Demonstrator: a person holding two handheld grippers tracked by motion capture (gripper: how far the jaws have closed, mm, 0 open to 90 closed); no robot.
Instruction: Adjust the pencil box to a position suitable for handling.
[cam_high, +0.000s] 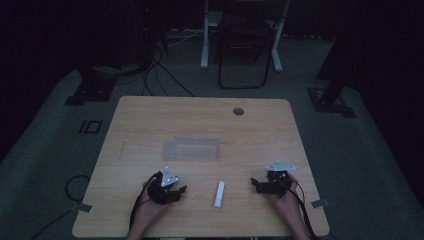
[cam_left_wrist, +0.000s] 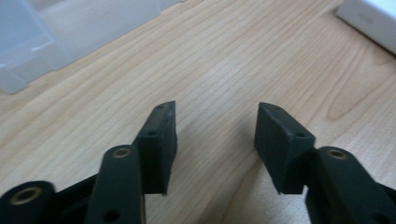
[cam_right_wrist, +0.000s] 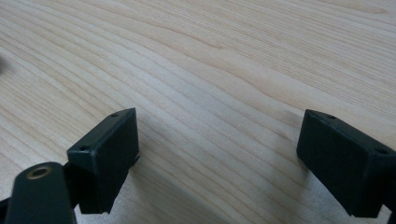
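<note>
White, flat, oblong box (cam_high: 219, 194) lies on the light wooden counter (cam_high: 150, 120), near the person's edge, between the two hands and touching neither. Its long side runs roughly away from the person. In the left gripper view a corner of this white box (cam_left_wrist: 369, 21) shows at the upper right, well ahead of the jaws.

Farther back, near the middle of the counter, rests a clear, shallow plastic container (cam_high: 191, 148), rectangular and translucent; in the left gripper view a part of it (cam_left_wrist: 28, 46) shows at the upper left.

The left hand-held gripper (cam_high: 176, 192) sits low over the counter to the left of the white box, held in the person's left hand (cam_high: 150, 207). Its jaws stand spread, with bare wood between them (cam_left_wrist: 215, 135).

The right hand-held gripper (cam_high: 255, 184) is to the right of the box, held in the right hand (cam_high: 284, 200), its black jaws pointing toward the box. Its jaws stand wide apart over bare wood grain (cam_right_wrist: 219, 154), pinching nothing.

The room around the counter is dark.
</note>
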